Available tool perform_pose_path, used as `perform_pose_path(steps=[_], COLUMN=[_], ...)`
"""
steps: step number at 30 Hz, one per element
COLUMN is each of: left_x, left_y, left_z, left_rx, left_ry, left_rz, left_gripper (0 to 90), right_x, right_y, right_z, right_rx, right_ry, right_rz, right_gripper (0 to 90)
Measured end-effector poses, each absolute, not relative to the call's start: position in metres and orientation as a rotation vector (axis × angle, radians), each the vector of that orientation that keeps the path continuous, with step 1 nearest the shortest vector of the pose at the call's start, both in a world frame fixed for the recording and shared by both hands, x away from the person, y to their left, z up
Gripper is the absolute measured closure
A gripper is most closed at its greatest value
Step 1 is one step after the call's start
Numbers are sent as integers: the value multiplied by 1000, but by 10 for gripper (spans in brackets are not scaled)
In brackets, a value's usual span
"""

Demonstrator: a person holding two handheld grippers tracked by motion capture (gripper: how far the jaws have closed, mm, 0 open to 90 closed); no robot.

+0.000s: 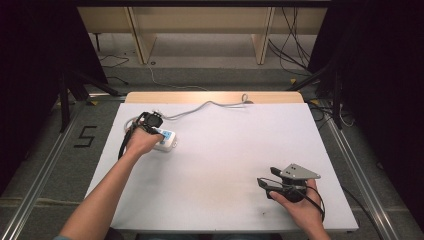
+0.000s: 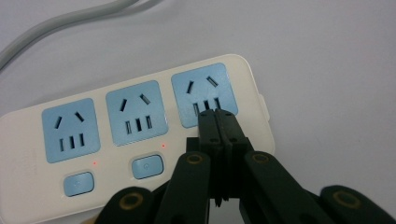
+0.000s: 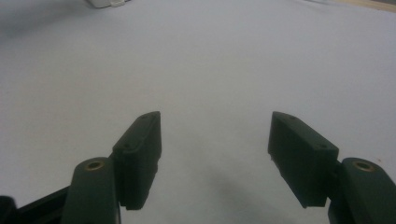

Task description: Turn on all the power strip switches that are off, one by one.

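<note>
A white table [image 1: 235, 165] with a wooden far edge [image 1: 215, 97] stands on a grey floor [image 1: 45, 160]. Metal rails [image 1: 35, 185] run along the floor on both sides of it. A black mark [image 1: 86, 136] sits on the floor at the left. Beyond the table, pale wooden furniture [image 1: 200, 25] stands on legs, with loose cables [image 1: 290, 50] near it. Dark curtains [image 1: 30, 75] close off both sides.

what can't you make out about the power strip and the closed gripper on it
- Third switch of the power strip: left gripper view, hidden behind the shut left gripper.
- Whether the tips press the strip or hover: left gripper view, can't tell.
- Strip's near-left corner: cut off by the frame edge.
- Strip's sockets: high view, too small, part-hidden by the left hand.
</note>
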State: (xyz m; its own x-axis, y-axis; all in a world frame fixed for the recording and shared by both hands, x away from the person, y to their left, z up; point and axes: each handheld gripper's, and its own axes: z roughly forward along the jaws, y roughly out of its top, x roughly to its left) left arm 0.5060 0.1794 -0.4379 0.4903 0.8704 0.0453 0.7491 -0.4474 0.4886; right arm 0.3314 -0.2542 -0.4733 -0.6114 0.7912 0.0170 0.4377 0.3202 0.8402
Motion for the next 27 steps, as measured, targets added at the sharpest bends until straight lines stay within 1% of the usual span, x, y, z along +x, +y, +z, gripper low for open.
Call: perform_pose_path(steps=[17, 27], left_x=[507, 510], left_y=[178, 177], left_z=[-438, -438], left_rx=[2344, 2379], left_ry=[1352, 1354], left_rz=[388, 367], left_gripper=[898, 898], right_x=[331, 331], right_y=[-254, -254], right_z=[-474, -473], right_rx=[1092, 1093], right_ry=[2196, 2193], right_rz=[1205, 1204], right_gripper=[359, 359])
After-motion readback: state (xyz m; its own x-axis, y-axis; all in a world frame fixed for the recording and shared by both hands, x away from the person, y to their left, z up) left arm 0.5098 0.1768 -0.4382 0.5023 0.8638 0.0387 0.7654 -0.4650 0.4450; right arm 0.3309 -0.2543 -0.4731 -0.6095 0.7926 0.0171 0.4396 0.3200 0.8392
